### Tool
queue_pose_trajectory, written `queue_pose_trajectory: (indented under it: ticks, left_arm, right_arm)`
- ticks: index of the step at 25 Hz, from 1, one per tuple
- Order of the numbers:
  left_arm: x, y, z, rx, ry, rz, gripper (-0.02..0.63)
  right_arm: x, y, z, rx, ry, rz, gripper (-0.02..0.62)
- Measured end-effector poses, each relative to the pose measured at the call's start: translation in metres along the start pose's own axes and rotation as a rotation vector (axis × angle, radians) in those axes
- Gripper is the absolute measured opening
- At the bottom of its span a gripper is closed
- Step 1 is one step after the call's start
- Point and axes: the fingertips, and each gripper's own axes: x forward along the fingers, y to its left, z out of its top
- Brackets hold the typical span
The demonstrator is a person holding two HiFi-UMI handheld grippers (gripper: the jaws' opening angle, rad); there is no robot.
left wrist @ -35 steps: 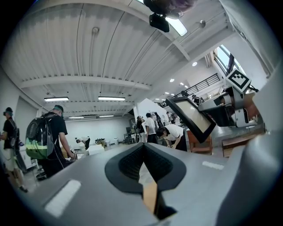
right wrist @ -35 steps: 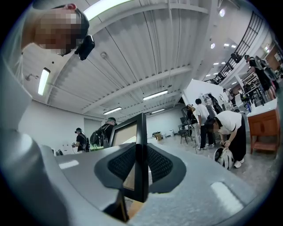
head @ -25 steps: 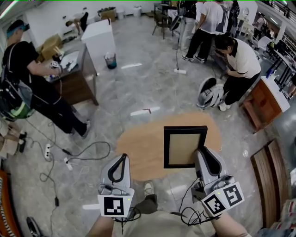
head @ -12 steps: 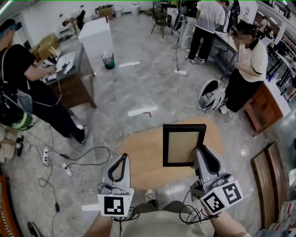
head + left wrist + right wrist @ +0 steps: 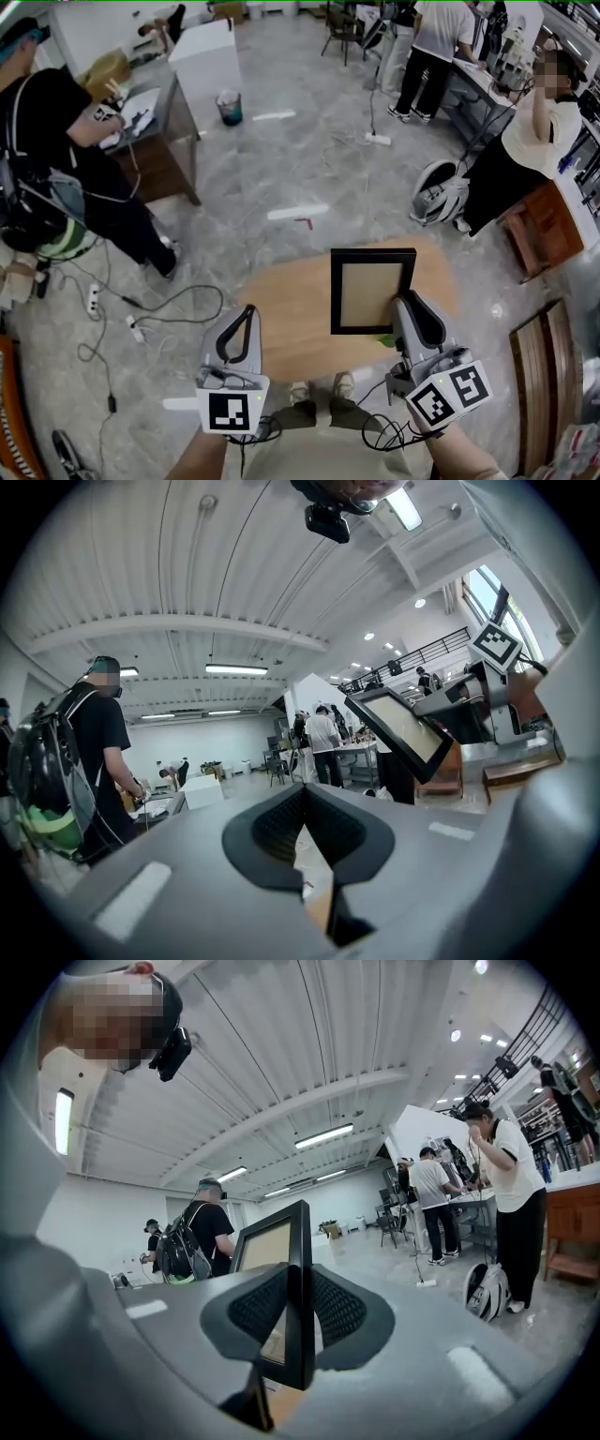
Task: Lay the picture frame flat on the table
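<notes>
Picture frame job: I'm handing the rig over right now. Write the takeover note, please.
Right hand-held gripper: shut on the picture frame, at its right edge near the lower corner.
Left hand-held gripper: shut, empty, over the wooden table at its near left edge.
Frame: lifted and tilted over the table's right half, front upward; not lying flat.
Done: frame grasped.
Left: lower it flat onto the table, then open the right jaws and back off.
</notes>
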Motion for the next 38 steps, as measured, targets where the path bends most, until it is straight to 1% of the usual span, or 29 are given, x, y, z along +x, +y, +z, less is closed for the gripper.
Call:
queue_pose_trajectory:
  ticks: [2, 5, 9, 14, 19, 25, 29, 33, 38]
  left_arm:
    - [0.008, -0.002, -0.005, 0.000, 0.016, 0.013, 0.020]
    - [0.023, -0.003, -0.013, -0.003, 0.017, 0.027, 0.020]
    - [0.043, -0.005, -0.037, -0.009, 0.062, 0.027, 0.020]
    - [0.069, 0.002, -0.064, -0.095, 0.089, 0.055, 0.020]
    - [0.087, 0.008, -0.102, -0.102, 0.145, 0.070, 0.020]
    - [0.103, 0.007, -0.164, -0.100, 0.239, 0.056, 0.020]
    - [0.116, 0.004, -0.203, -0.113, 0.292, 0.043, 0.020]
    - [0.125, -0.002, -0.246, -0.124, 0.348, 0.035, 0.020]
    - [0.129, -0.005, -0.291, -0.142, 0.405, 0.023, 0.020]
  right_arm:
    - [0.009, -0.010, -0.006, 0.012, 0.027, 0.009, 0.080]
    - [0.025, -0.024, -0.020, 0.020, 0.073, 0.014, 0.080]
    - [0.052, -0.041, -0.045, 0.030, 0.134, 0.021, 0.080]
    - [0.087, -0.060, -0.085, 0.031, 0.209, 0.030, 0.080]
    - [0.116, -0.076, -0.139, 0.041, 0.301, 0.018, 0.080]
    - [0.144, -0.091, -0.206, 0.066, 0.414, 0.006, 0.081]
    - [0.160, -0.104, -0.255, 0.070, 0.486, -0.006, 0.081]
    - [0.167, -0.118, -0.306, 0.086, 0.560, -0.020, 0.081]
    - [0.169, -0.135, -0.364, 0.115, 0.639, -0.056, 0.081]
